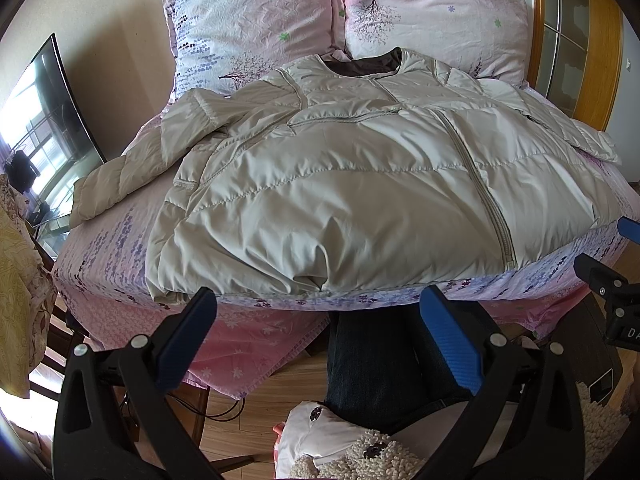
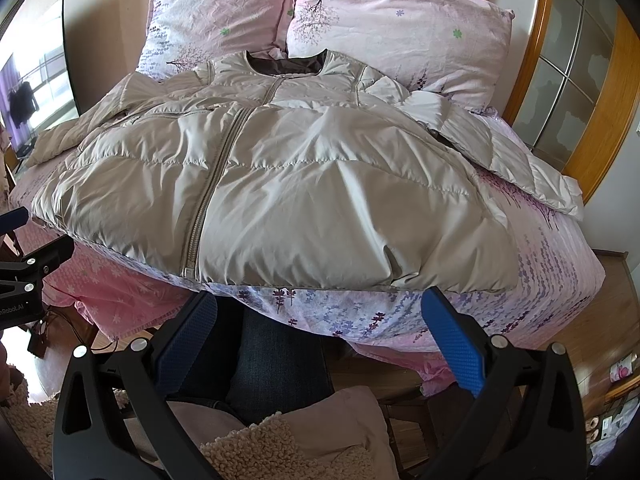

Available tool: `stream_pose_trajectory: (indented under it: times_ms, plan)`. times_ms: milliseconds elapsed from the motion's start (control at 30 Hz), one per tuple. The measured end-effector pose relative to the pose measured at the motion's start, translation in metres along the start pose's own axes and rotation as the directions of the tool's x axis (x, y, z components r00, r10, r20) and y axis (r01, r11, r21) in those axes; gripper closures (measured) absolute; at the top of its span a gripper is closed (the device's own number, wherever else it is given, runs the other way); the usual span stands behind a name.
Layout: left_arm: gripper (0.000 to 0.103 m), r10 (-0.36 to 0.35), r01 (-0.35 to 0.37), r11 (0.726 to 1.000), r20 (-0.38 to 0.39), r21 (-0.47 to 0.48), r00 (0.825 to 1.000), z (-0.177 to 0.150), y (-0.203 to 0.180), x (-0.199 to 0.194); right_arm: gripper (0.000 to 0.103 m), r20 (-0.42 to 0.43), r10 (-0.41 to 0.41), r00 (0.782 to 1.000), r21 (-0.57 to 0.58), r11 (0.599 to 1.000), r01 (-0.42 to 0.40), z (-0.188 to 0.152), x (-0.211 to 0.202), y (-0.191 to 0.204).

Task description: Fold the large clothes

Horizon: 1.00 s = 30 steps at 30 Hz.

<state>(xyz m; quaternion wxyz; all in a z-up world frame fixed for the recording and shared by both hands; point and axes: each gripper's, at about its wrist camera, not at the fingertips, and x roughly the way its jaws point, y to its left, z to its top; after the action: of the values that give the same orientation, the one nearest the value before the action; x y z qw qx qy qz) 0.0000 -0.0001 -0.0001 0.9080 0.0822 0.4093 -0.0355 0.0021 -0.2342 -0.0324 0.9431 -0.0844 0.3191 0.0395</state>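
Both cams sit low at bed's foot end, facing pillows. Left cam looks from left of jacket, right cam from right; both near its hem, sharing jacket, bed, pillows.

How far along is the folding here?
Done: the jacket lies flat, zipped, on the bed, sleeves spread out. In hand: nothing; the left tool and right tool hover open short of the hem. Left: every fold.
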Motion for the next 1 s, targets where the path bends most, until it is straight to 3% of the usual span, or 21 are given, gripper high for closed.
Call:
stream_pose_trajectory:
  times_ms: [1000]
  plan:
    - [0.002, 0.001, -0.001, 1.0, 0.0, 0.0, 1.0, -0.0001, 0.0002, 0.0002, 0.001, -0.003, 0.01, 1.0, 0.009, 1.0, -0.009, -0.0019, 0.0006, -0.002]
